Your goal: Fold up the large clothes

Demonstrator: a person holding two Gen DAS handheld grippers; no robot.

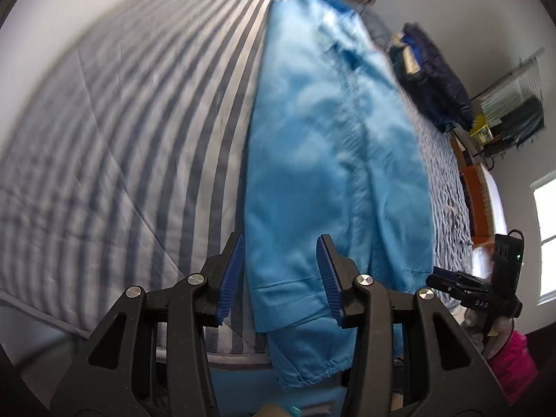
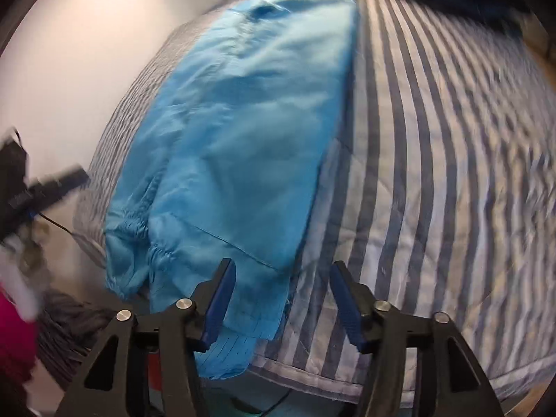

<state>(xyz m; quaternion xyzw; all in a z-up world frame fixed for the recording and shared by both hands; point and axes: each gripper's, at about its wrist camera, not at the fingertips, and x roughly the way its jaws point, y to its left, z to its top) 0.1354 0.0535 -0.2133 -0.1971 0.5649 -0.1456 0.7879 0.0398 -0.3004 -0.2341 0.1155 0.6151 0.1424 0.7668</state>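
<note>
A light blue jacket (image 1: 330, 160) lies folded lengthwise into a long strip on a grey-and-white striped bed cover (image 1: 139, 132). Its hem and an elastic cuff hang over the near bed edge. My left gripper (image 1: 280, 253) is open and empty just above the hem. The right gripper shows at the right of the left wrist view (image 1: 465, 285). In the right wrist view the jacket (image 2: 236, 132) lies to the left on the striped cover (image 2: 434, 173). My right gripper (image 2: 282, 278) is open and empty over the jacket's hem corner. Both views are blurred.
A dark navy folded garment (image 1: 434, 73) sits on the bed beyond the jacket. An orange piece of furniture (image 1: 476, 187) and a window (image 1: 545, 236) are at the right. A white wall (image 2: 69, 87) runs along the bed. Grey fabric (image 2: 69, 326) lies on the floor.
</note>
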